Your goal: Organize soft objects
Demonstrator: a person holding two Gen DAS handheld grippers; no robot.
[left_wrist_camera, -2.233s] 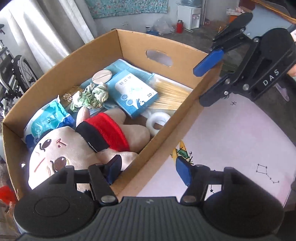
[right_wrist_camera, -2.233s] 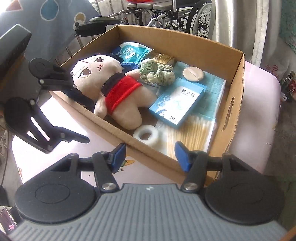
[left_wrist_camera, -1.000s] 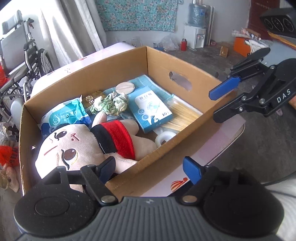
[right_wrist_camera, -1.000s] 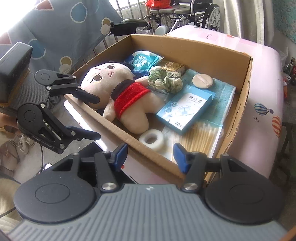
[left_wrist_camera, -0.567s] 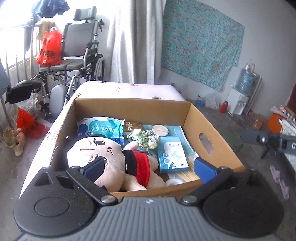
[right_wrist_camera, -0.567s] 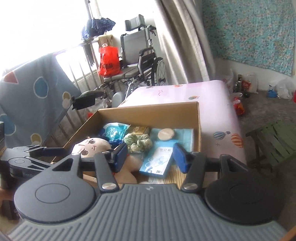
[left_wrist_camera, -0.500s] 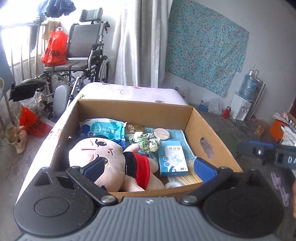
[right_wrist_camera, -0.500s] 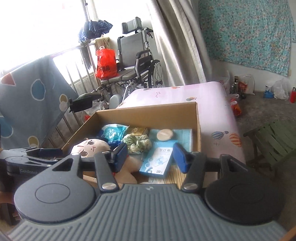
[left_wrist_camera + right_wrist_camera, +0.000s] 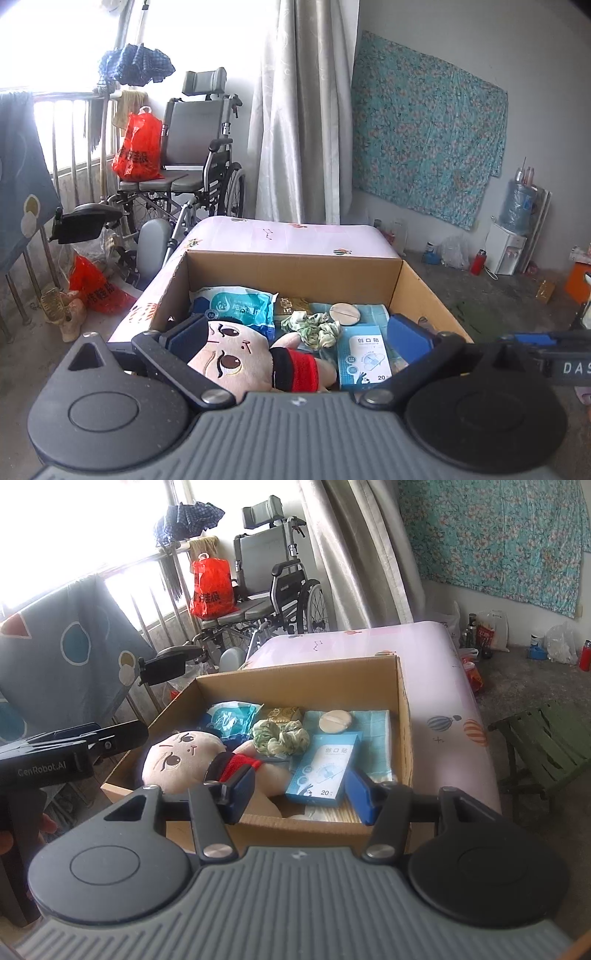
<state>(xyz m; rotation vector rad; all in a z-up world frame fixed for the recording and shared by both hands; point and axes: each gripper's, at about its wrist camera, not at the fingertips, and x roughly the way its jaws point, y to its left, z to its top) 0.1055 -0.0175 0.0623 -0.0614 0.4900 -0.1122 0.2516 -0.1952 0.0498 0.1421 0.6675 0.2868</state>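
**Left wrist view: both claws wide, box packed**

Left wrist view showed the left gripper spread wide and holding nothing, raised near the front edge of the cardboard box. The right gripper was also spread wide and empty, at the box's near side. The box sat on a pink mattress. Inside it, a plush doll in a red top lay at the left front. A green scrunchie sat just behind the doll, and a blue plastic pack lay in the far left corner. A blue carton rested on a teal cloth, near a round pad. A wheelchair stood behind by the curtain.
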